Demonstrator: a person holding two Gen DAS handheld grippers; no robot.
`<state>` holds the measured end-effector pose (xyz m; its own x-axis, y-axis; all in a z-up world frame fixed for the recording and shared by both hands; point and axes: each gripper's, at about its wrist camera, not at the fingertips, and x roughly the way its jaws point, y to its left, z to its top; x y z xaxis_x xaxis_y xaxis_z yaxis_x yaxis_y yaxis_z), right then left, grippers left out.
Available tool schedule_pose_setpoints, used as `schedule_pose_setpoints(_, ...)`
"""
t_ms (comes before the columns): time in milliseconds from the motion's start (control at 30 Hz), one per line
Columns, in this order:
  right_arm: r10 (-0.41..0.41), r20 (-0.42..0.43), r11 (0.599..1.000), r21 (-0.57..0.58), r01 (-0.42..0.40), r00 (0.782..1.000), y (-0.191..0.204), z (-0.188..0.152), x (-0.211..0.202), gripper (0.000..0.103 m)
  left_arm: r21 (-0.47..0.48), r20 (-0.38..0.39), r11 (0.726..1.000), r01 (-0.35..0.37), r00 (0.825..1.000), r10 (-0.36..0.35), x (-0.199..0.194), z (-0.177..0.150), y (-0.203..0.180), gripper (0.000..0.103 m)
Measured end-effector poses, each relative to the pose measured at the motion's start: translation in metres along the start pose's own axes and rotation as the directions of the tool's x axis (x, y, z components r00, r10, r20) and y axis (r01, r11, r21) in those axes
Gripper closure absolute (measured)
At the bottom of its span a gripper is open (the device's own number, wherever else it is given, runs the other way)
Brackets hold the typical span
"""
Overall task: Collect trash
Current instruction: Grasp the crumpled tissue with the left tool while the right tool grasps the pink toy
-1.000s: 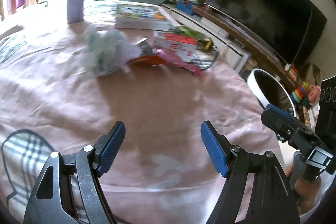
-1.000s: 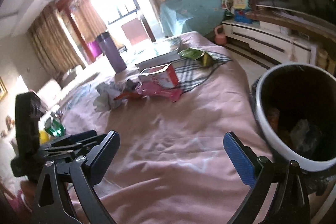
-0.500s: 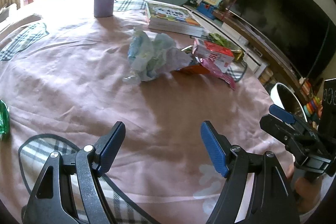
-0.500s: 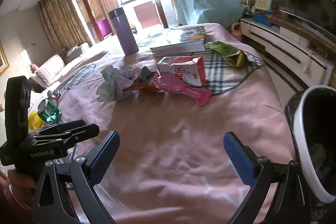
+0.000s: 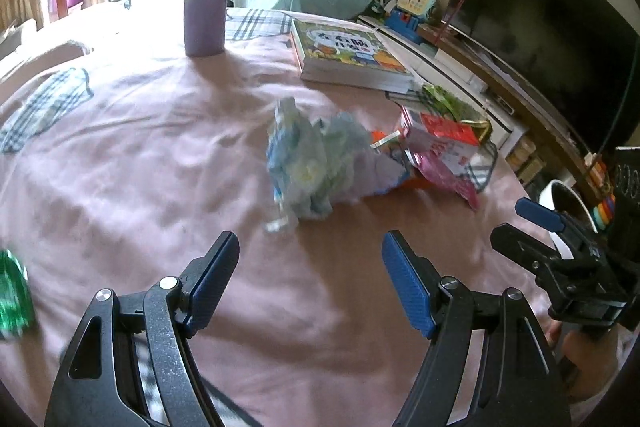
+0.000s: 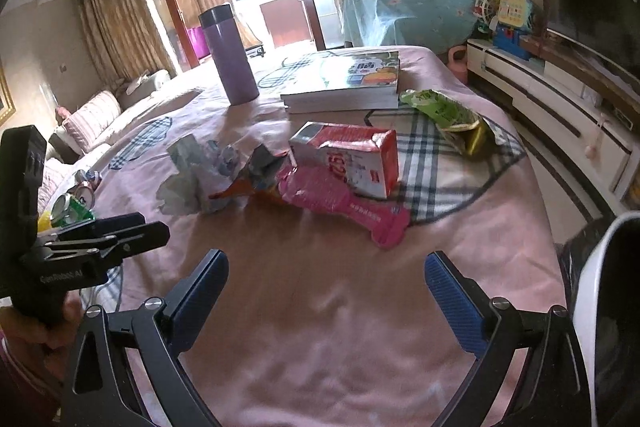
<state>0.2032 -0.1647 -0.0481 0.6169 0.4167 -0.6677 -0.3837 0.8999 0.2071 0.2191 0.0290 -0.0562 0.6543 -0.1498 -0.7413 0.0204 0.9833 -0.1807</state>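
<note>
At the far left edge of the pink tablecloth [image 6: 320, 327] lie a few drink cans [image 6: 74, 205], one green, beside the left gripper [image 5: 310, 277], which hangs above the cloth with its blue-padded jaws spread wide and nothing between them. Just ahead of it sits a crumpled wad of pale blue paper [image 5: 310, 163], the nearest piece of trash to that gripper. Behind the paper stands an upright purple flask [image 6: 230, 57] with a dark lid. Touching the paper on its right are a scrap of orange wrapper [image 6: 240, 189] and a crushed pink plastic bottle [image 6: 340, 203], which lies on its side against a red and white carton [image 6: 352, 157]. Beyond the carton a thick picture book [image 6: 346, 83] lies flat, and to its right an opened green snack bag [image 6: 448, 117] rests on a plaid patch of the cloth. The right gripper [image 6: 326, 299] is also held wide apart and empty, low over bare cloth, near the pink bottle. At the far right, off the table's edge, the white rim of a bin [image 6: 586, 291] shows.
</note>
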Motion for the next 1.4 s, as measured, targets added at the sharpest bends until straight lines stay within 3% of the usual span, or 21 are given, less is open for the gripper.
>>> schedule_pose_setpoints(300, -0.015, -0.059, 0.994, -0.113, 0.008, 0.998, 0.005, 0.022, 0.036, 0.015, 0.031, 0.011, 0.999, 0.015, 1.000, -0.016, 0.021, 0.025, 0.007, 0.027)
schedule_pose_setpoints(400, -0.036, -0.098, 0.991, -0.136, 0.022, 0.995, 0.004, 0.026, 0.051, 0.028, 0.037, -0.006, 0.999, 0.030, 1.000, -0.030, 0.032, 0.027, 0.007, 0.027)
schedule_pose_setpoints(467, -0.042, -0.121, 0.989, -0.144, 0.024, 0.992, 0.003, 0.026, 0.058, 0.043, 0.037, -0.018, 0.998, 0.047, 0.999, -0.047, 0.036, 0.026, 0.006, 0.029)
schedule_pose_setpoints(533, -0.058, -0.137, 0.988, -0.152, 0.037, 0.989, 0.003, 0.026, 0.062, 0.059, 0.044, -0.031, 0.997, 0.069, 0.997, -0.068, 0.040, 0.025, 0.006, 0.051)
schedule_pose_setpoints(567, -0.067, -0.138, 0.987, -0.154, 0.045, 0.988, 0.003, 0.025, 0.062, 0.069, 0.049, -0.042, 0.995, 0.083, 0.996, -0.081, 0.041, 0.024, 0.005, 0.057)
schedule_pose_setpoints(633, -0.067, -0.138, 0.988, -0.150, 0.046, 0.988, 0.002, 0.025, 0.061, 0.073, 0.060, -0.036, 0.995, 0.080, 0.996, -0.078, 0.039, 0.022, 0.003, 0.068)
schedule_pose_setpoints(700, -0.062, -0.134, 0.990, -0.137, 0.043, 0.989, 0.000, 0.024, 0.057, 0.089, 0.073, -0.026, 0.994, 0.079, 0.997, -0.077, 0.033, 0.021, -0.001, 0.079)
schedule_pose_setpoints(733, -0.057, -0.134, 0.991, -0.125, 0.040, 0.989, -0.001, 0.024, 0.055, 0.090, 0.078, -0.020, 0.994, 0.080, 0.997, -0.078, 0.030, 0.019, -0.002, 0.086)
schedule_pose_setpoints(833, -0.018, -0.128, 0.998, -0.058, 0.011, 0.992, -0.009, 0.024, 0.045, 0.095, 0.077, -0.015, 0.993, 0.095, 0.995, -0.094, 0.020, 0.016, -0.006, 0.092)
schedule_pose_setpoints(867, -0.003, -0.125, 0.999, -0.032, -0.001, 0.992, -0.012, 0.022, 0.040, 0.099, 0.077, -0.009, 0.992, 0.100, 0.995, -0.099, 0.016, 0.013, -0.008, 0.092)
schedule_pose_setpoints(1100, 0.058, -0.090, 0.996, 0.069, -0.052, 0.994, -0.020, 0.004, 0.007, 0.100, 0.088, 0.009, 0.982, 0.167, 0.986, -0.169, -0.011, -0.003, -0.030, 0.096)
schedule_pose_setpoints(1400, 0.054, -0.018, 0.986, 0.156, -0.051, 0.998, -0.036, -0.013, -0.037, 0.100, 0.132, -0.001, 0.957, 0.257, 0.966, -0.259, -0.029, -0.016, -0.073, 0.097)
